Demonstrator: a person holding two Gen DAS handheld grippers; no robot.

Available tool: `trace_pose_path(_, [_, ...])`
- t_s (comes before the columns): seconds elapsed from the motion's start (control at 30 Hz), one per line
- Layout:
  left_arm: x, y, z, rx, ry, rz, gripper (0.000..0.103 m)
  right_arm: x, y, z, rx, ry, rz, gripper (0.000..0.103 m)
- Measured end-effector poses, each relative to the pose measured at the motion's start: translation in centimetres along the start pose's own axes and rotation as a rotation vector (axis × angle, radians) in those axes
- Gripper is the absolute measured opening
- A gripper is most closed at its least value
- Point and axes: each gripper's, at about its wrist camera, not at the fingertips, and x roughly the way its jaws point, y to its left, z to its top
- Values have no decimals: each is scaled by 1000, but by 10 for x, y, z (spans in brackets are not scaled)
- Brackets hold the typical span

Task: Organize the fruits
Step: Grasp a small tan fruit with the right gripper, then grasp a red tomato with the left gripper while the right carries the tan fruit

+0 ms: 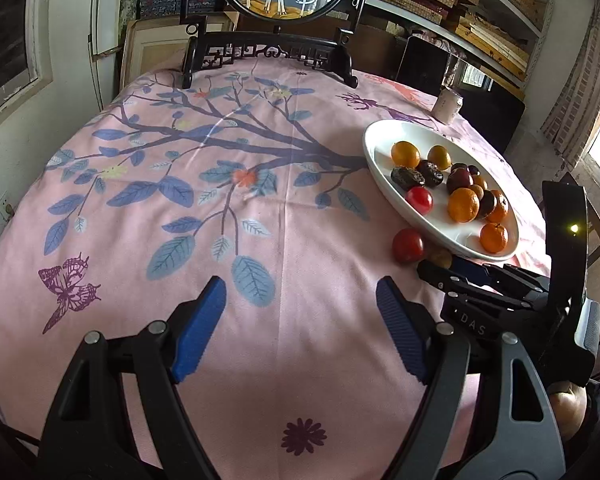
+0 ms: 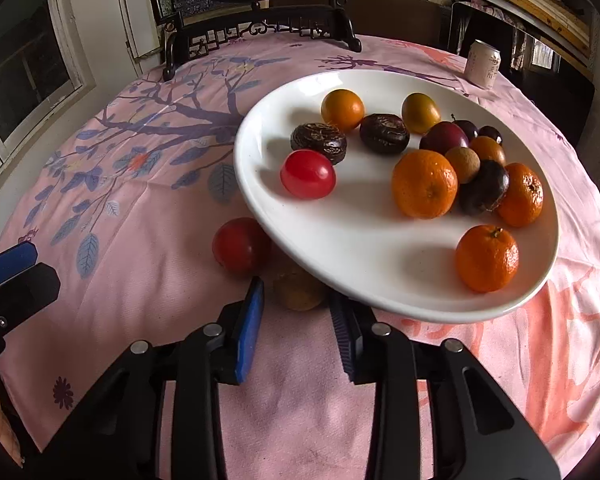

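My left tool (image 1: pixel 300 320) hangs spread over bare pink cloth on the bench (image 1: pixel 280 220), holding nothing. My right tool (image 2: pixel 296 312) pinches the small tan round fruit (image 2: pixel 298 292) beside the loose red tomato (image 2: pixel 240 246), probably bound for the white oval plate (image 2: pixel 340 240) of fruit.

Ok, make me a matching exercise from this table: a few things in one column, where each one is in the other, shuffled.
1. drink can
2. brown fruit
3. stemmed tangerine
4. left gripper

A. between the right gripper fingers
B. on the white plate
C. open above the pink cloth
D. on the cloth beyond the plate

Pairs: 1-D, 2-A, 3-B, 4-C.
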Motion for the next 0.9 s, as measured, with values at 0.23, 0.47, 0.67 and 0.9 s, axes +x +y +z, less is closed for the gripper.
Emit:
trace_pose_path(0.23, [0,-9,2,15,12,13,79,-17,-6,-9,20,0,70,26])
trace_pose_path(0.47, [19,-45,4,73,77,-9,79,-65,-38,-49,36,-43,95,26])
trace_pose_path(0.67, [53,-89,11,149,129,-38,79,-99,-81,-78,111,-103,70,26])
trace_pose_path(0.9, [99,-104,20,168,179,33,77,-113,-118,-95,192,-131,66,26])
